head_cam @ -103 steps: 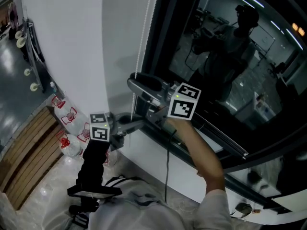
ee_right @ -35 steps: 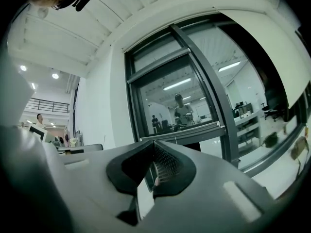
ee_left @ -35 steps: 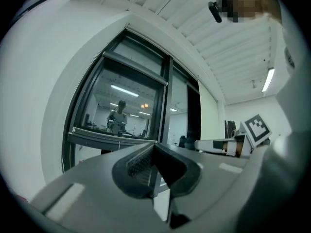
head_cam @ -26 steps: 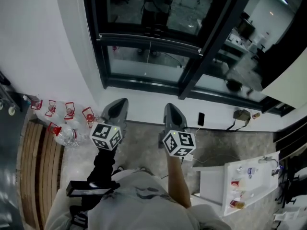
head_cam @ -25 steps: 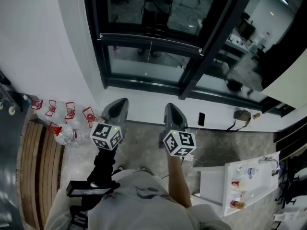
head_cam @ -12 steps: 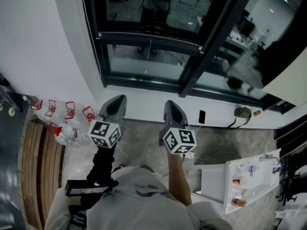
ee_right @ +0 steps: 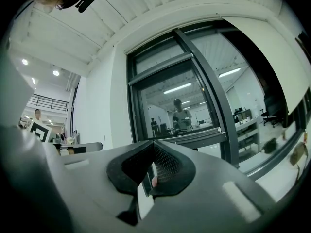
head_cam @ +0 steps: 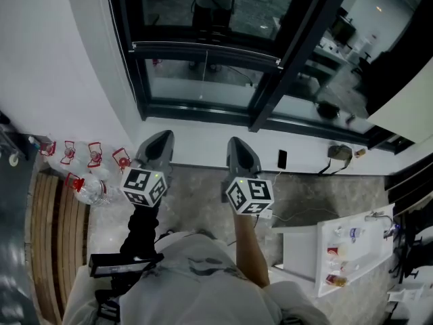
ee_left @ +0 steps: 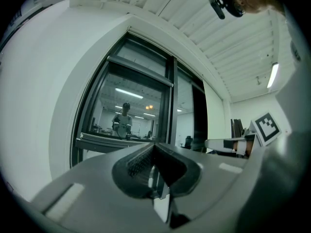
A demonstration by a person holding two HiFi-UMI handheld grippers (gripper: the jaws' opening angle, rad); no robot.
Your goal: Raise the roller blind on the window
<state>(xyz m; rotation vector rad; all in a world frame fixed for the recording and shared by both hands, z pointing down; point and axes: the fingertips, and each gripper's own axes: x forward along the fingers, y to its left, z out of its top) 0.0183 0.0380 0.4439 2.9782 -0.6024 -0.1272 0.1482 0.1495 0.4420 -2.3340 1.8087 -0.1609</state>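
Drawn back from the window frame where they worked seconds ago, the left tool (head_cam: pixel 161 137) and right tool (head_cam: pixel 235 143) hang side by side over the floor (head_cam: pixel 196 195), jaws shut and empty, facing the window (head_cam: pixel 203 19), its dark glass uncovered, a thin cord (head_cam: pixel 206 66) hanging before it, the roller blind itself not discernible.

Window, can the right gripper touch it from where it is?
Probably yes, with a reach or a step forward. The right gripper, jaws shut, points at the window, and only open floor lies between them; nothing stands in the way.
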